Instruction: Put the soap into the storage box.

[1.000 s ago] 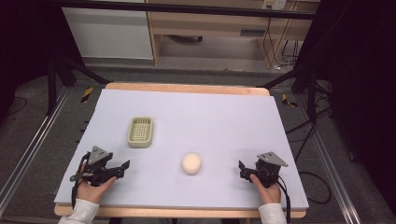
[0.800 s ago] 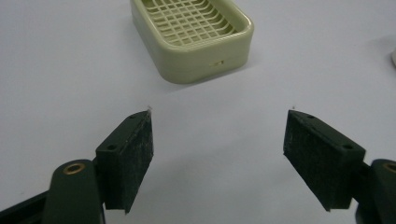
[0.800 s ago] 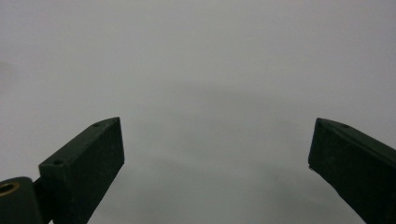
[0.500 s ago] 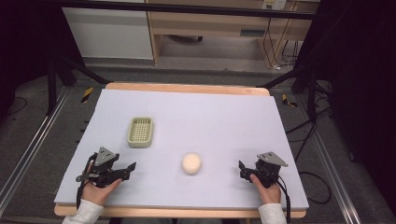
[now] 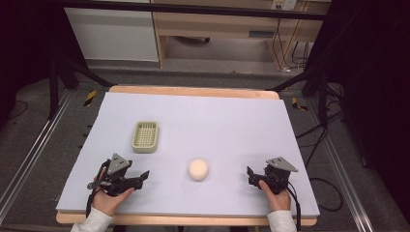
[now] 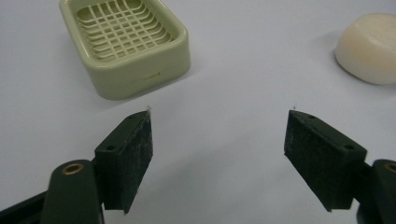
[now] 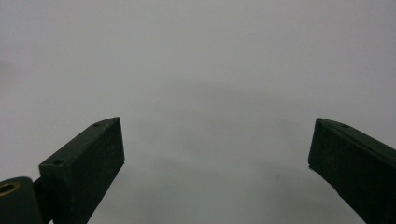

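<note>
While soap (image 5: 198, 169) lies apart, dish (image 5: 145, 136) holds nothing, grippers spread

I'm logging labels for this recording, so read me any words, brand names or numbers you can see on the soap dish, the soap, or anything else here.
No readable text.
Soap dish: a small raised mark on its front wall, too blurred to read.
Soap: plain.
Panel under the far bench: too small to read.

A lab or test workspace: the worktop (image 5: 203, 121) sits inside a black metal frame (image 5: 193, 8), cables (image 5: 319, 140) trail across grey carpet at right, and plain cabinets (image 5: 116, 34) stand along the top.
</note>
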Demonstrator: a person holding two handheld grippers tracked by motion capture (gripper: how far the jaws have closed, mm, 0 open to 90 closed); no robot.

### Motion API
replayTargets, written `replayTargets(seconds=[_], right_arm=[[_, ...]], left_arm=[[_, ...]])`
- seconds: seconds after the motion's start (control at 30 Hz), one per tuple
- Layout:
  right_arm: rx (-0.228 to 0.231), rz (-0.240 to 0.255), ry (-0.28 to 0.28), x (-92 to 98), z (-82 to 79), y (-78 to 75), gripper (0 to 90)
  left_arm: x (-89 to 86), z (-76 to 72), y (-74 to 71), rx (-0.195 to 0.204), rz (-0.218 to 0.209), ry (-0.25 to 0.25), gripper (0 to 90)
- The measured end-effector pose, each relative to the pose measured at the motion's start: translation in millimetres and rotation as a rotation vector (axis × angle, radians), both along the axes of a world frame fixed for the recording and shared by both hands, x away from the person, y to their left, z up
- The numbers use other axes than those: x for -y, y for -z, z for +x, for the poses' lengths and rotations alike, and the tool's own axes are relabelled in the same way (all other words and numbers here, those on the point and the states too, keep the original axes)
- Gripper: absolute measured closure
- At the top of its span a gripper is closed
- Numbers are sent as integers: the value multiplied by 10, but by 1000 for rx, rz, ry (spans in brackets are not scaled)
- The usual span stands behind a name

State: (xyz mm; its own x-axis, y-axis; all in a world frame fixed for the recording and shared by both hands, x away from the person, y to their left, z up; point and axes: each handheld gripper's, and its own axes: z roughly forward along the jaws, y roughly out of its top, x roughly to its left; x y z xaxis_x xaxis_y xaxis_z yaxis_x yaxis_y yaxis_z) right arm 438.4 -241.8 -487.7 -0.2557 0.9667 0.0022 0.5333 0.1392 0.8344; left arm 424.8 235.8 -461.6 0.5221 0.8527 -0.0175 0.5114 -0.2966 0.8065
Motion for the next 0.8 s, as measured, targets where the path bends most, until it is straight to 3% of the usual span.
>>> replayTargets(seconds=[0.8], right_arm=[[6, -4, 8, -4, -8, 0, 40]], left_arm=[[181, -10, -119, 18, -25, 33, 232]])
